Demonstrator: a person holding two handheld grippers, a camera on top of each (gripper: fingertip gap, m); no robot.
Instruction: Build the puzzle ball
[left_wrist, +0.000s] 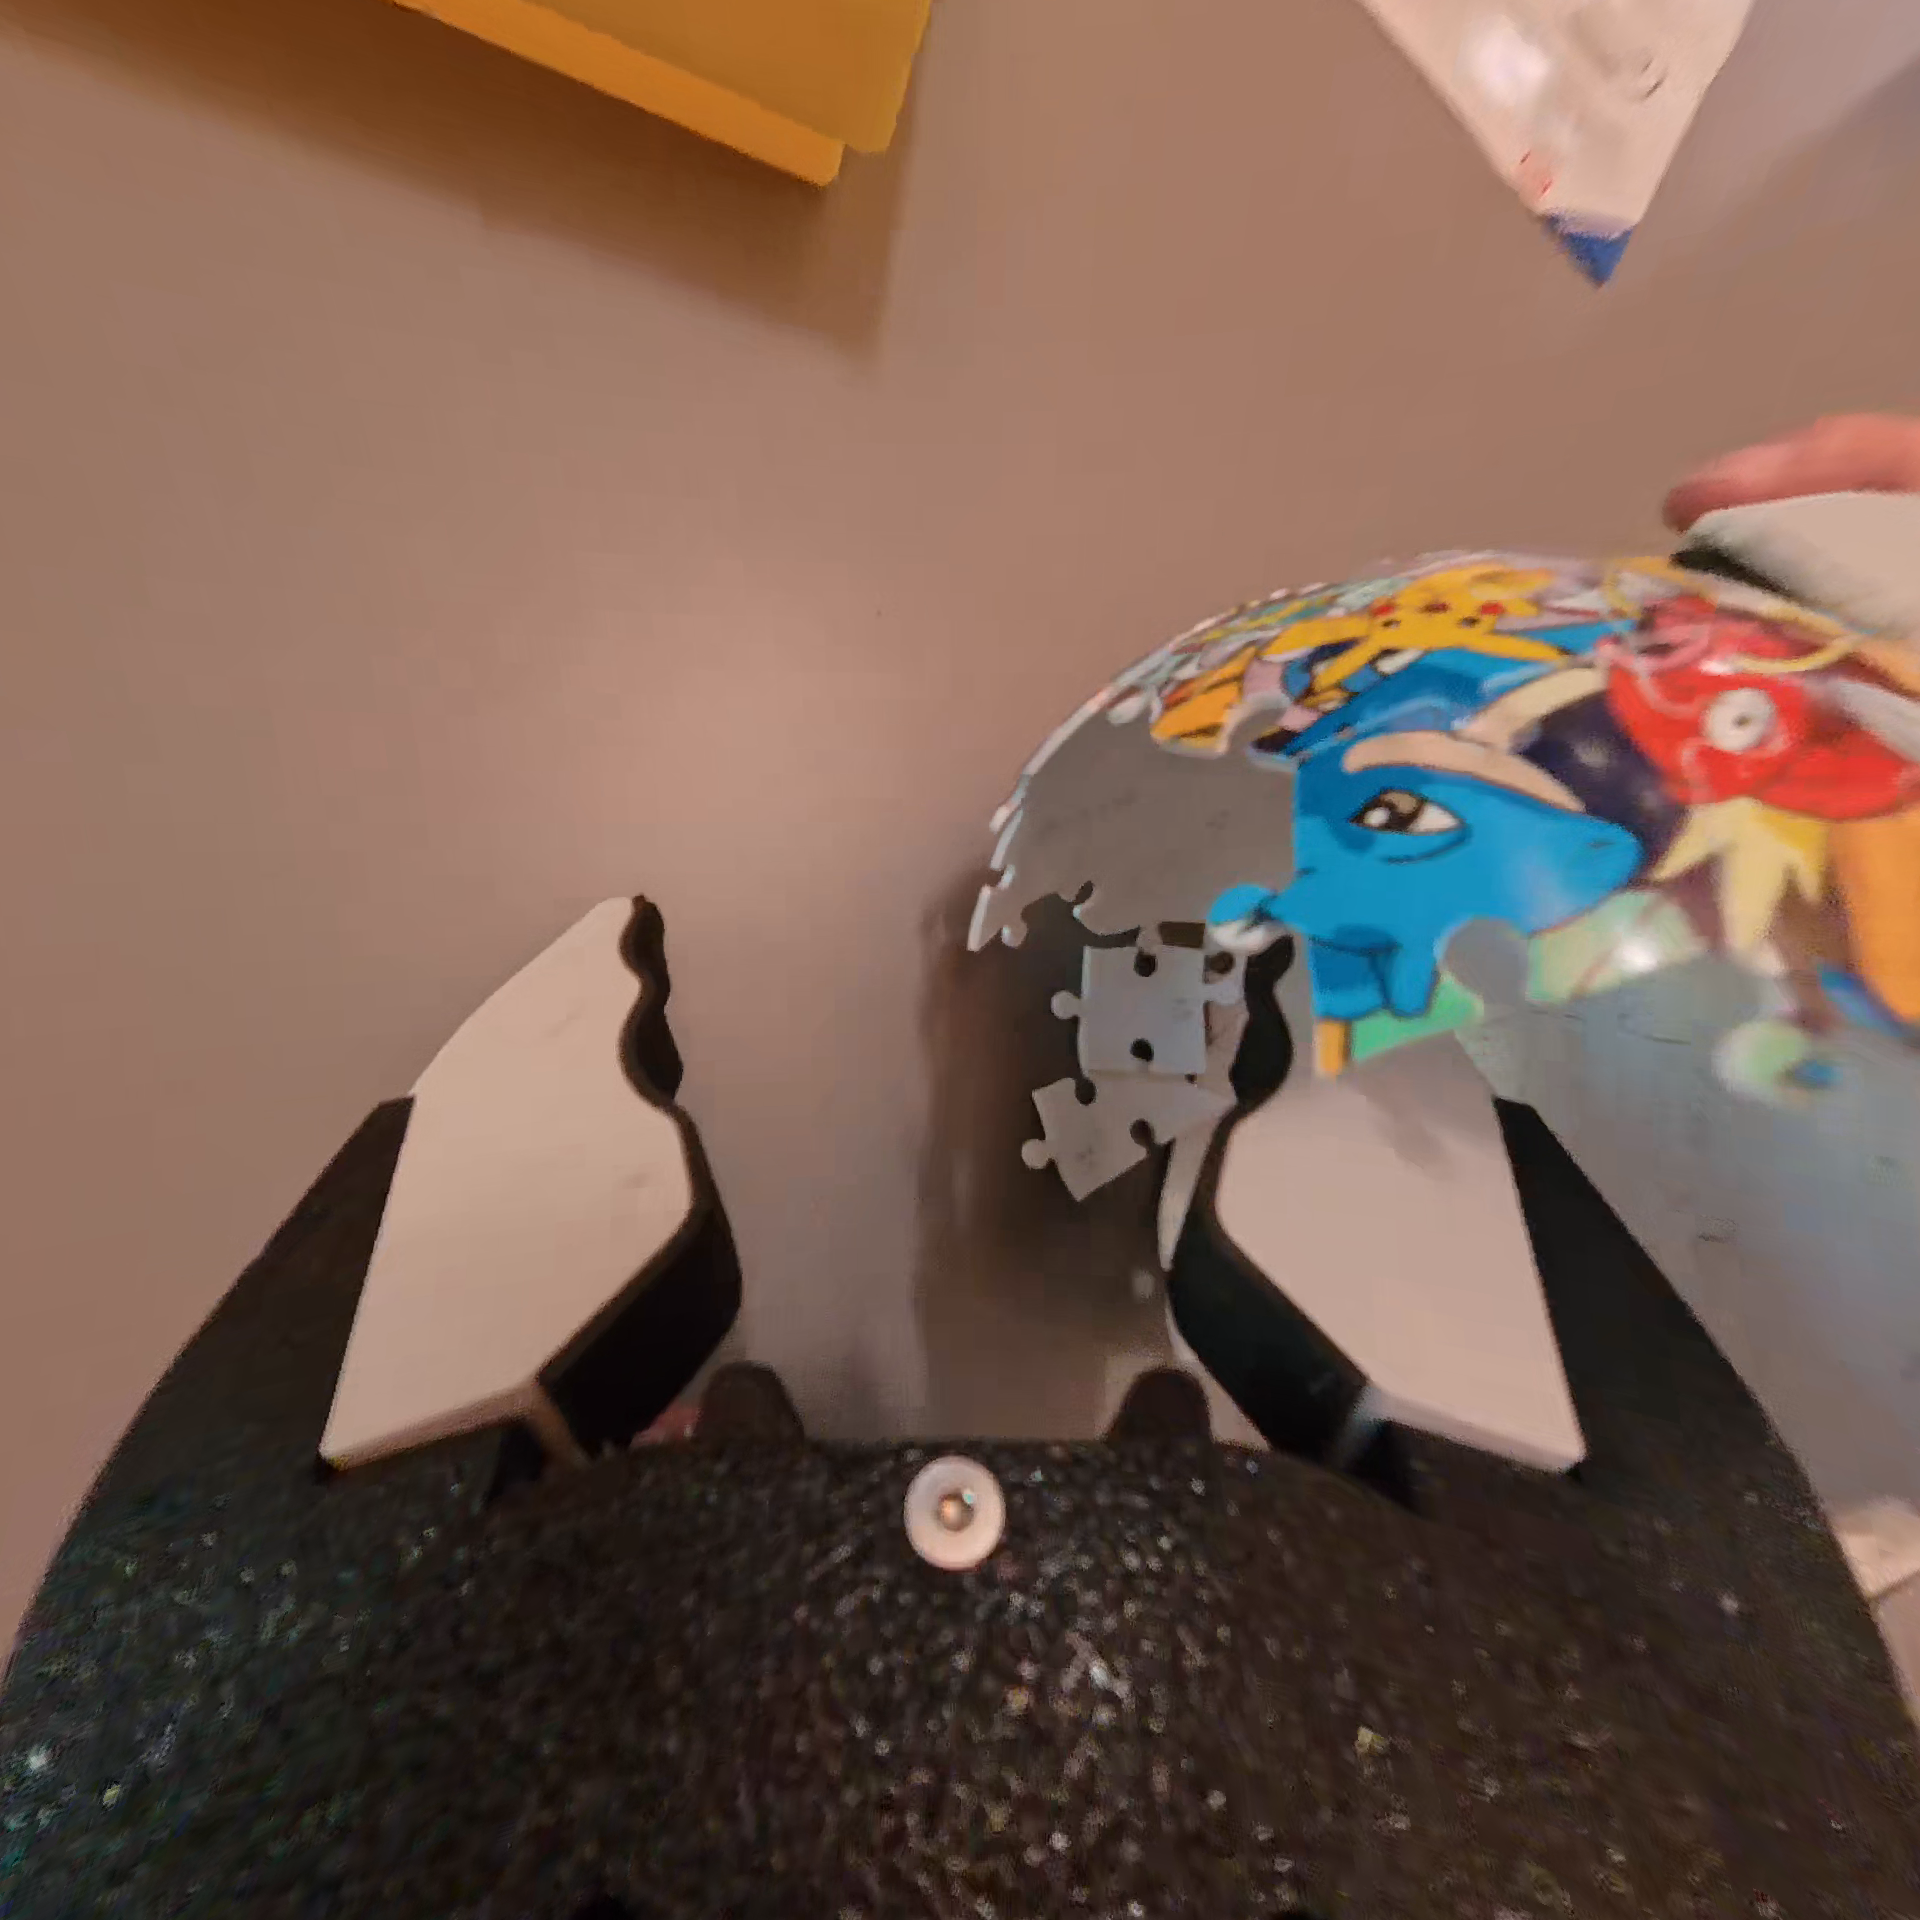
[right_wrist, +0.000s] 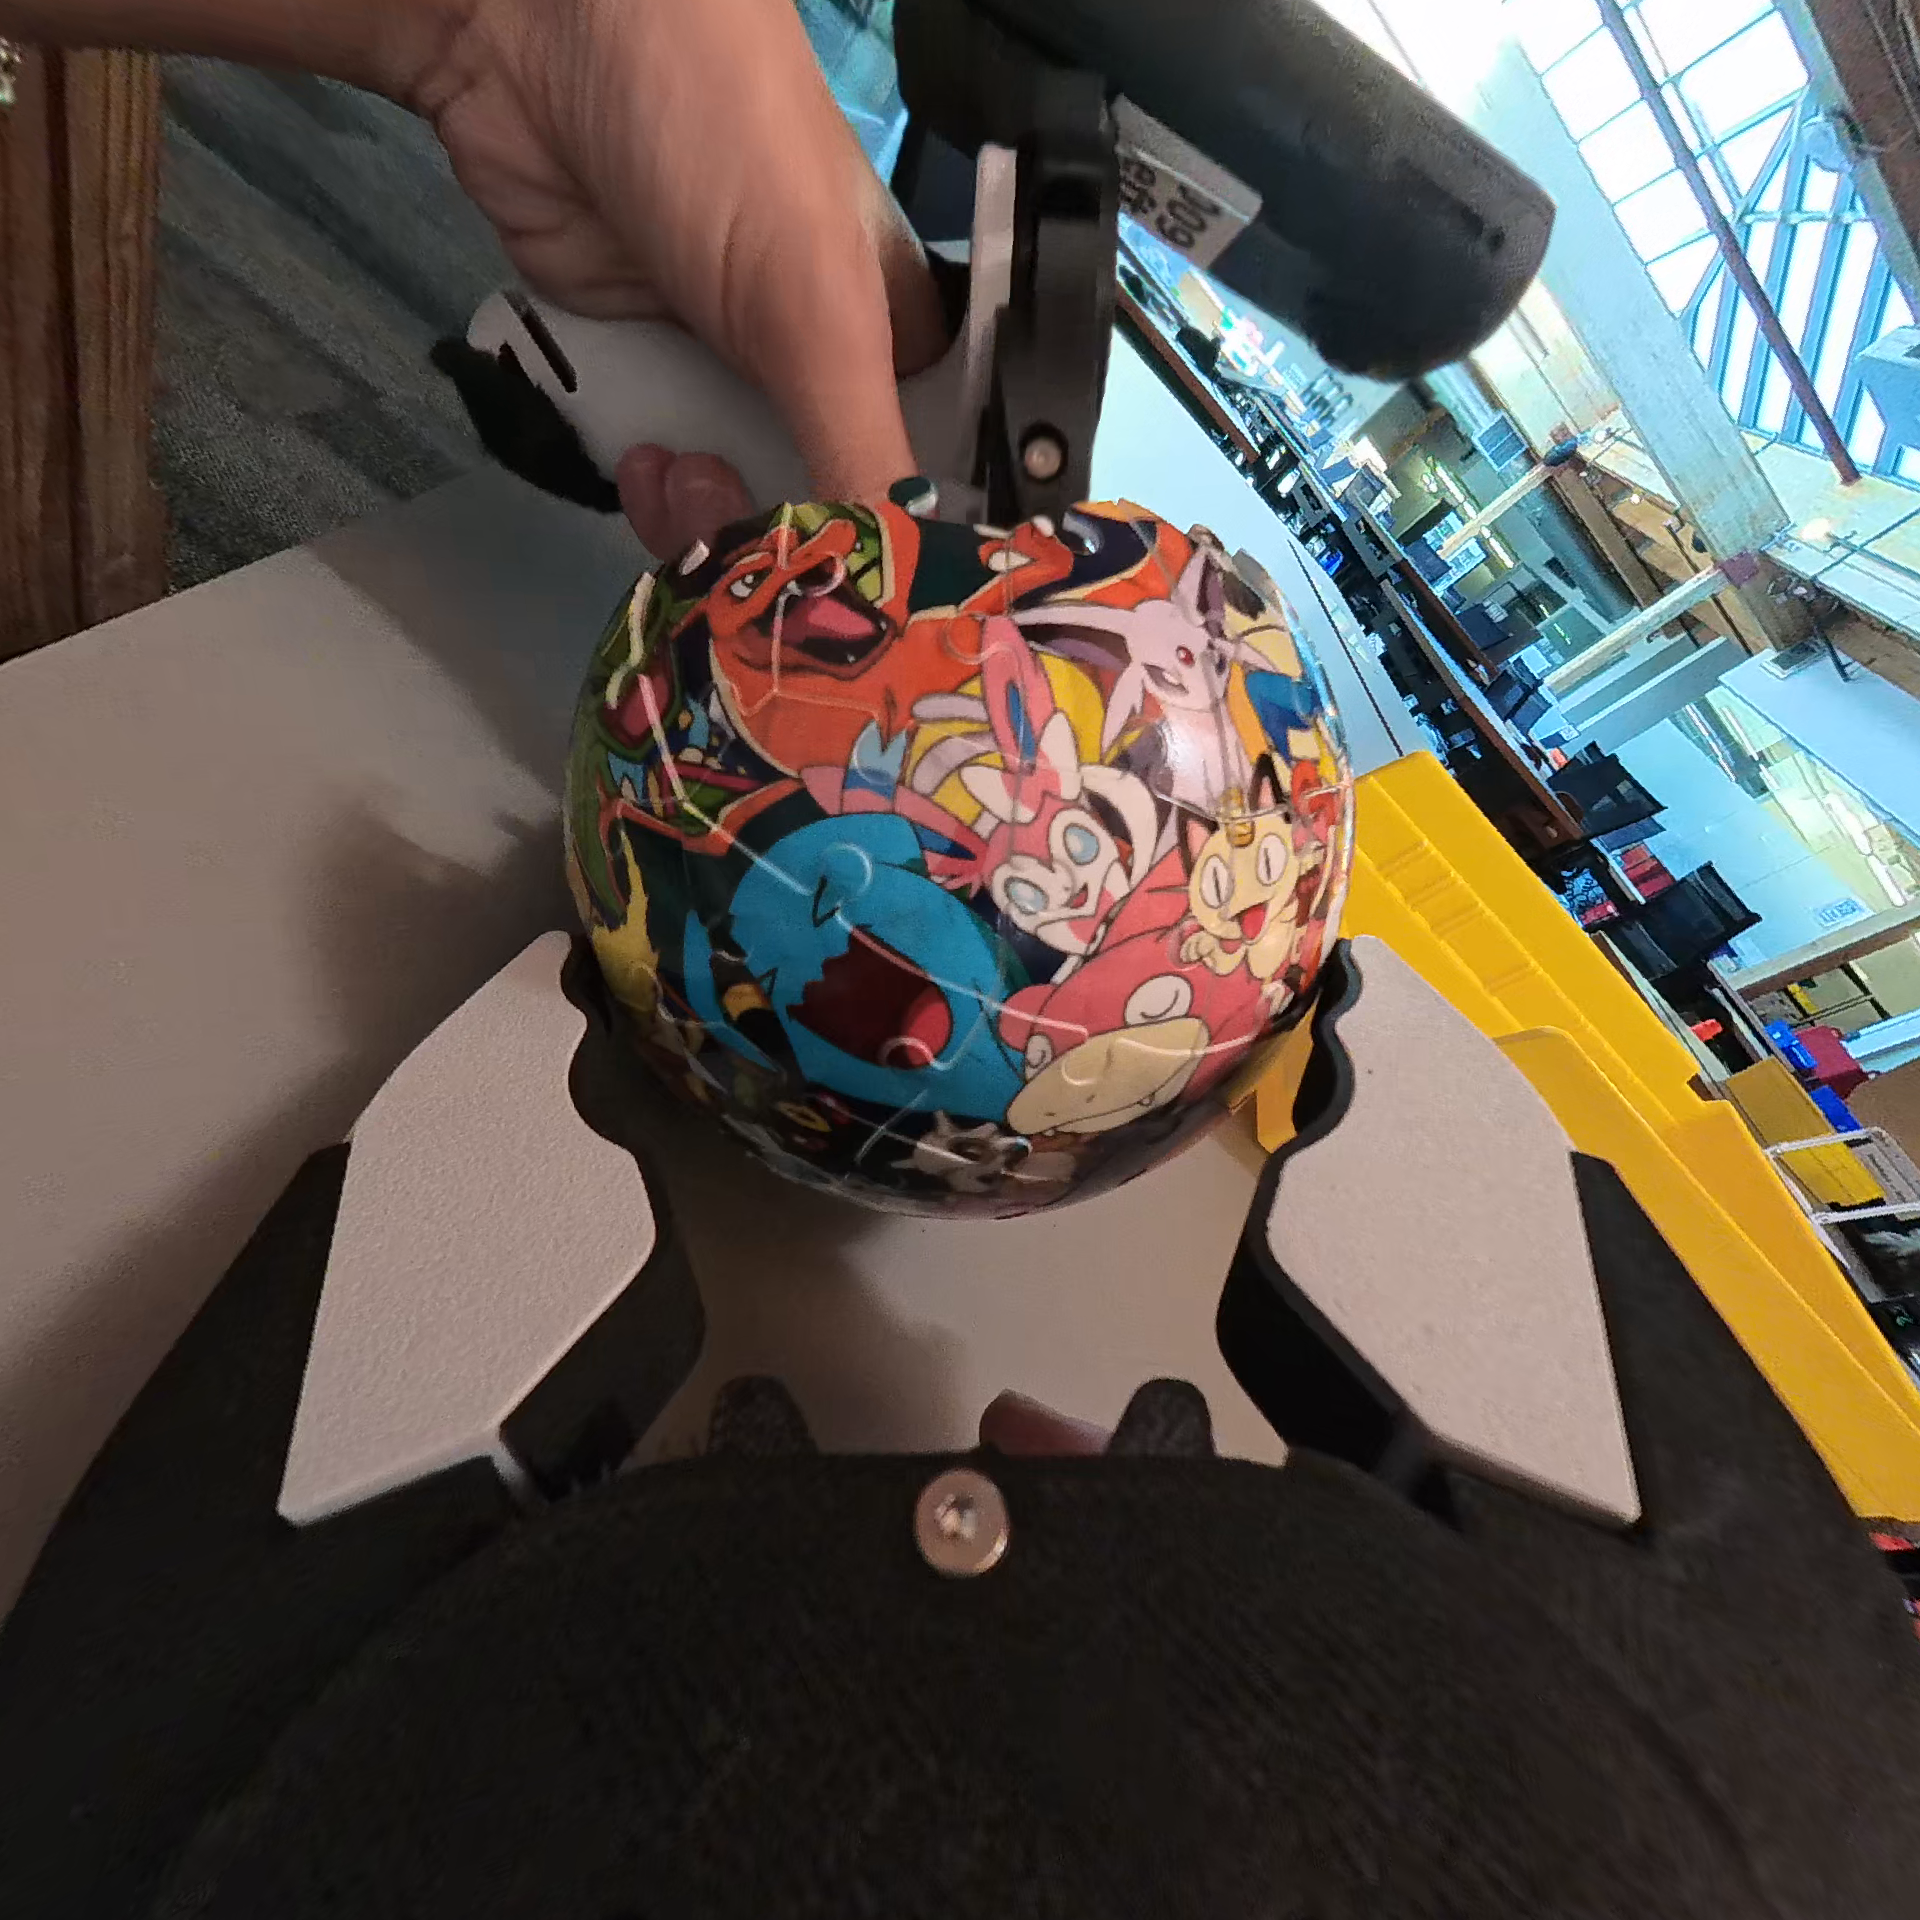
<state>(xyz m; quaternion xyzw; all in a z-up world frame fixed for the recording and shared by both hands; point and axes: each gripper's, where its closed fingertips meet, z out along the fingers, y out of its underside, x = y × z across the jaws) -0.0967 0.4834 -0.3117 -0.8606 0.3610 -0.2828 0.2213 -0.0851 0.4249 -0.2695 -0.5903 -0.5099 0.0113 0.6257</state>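
Observation:
The puzzle ball (right_wrist: 956, 852) is a sphere covered in colourful cartoon creatures. My right gripper (right_wrist: 961, 997) is shut on it, one finger on each side, and holds it above the white table (right_wrist: 260, 779). In the left wrist view the ball (left_wrist: 1455, 831) shows a gap with its grey inside. Two grey-backed puzzle pieces (left_wrist: 1138, 1013) sit at the gap's edge; I cannot tell whether they are attached. My left gripper (left_wrist: 951, 997) is open, with its right finger (left_wrist: 1262, 1023) against the ball beside those pieces. The left gripper also shows in the right wrist view (right_wrist: 1023, 468), at the ball's far side.
A person's hand (right_wrist: 644, 187) holds the left gripper. A yellow bin (right_wrist: 1507, 987) stands to the right of the ball and also shows in the left wrist view (left_wrist: 675, 73). A clear plastic bag (left_wrist: 1558, 94) lies beyond the ball. Shelves fill the background.

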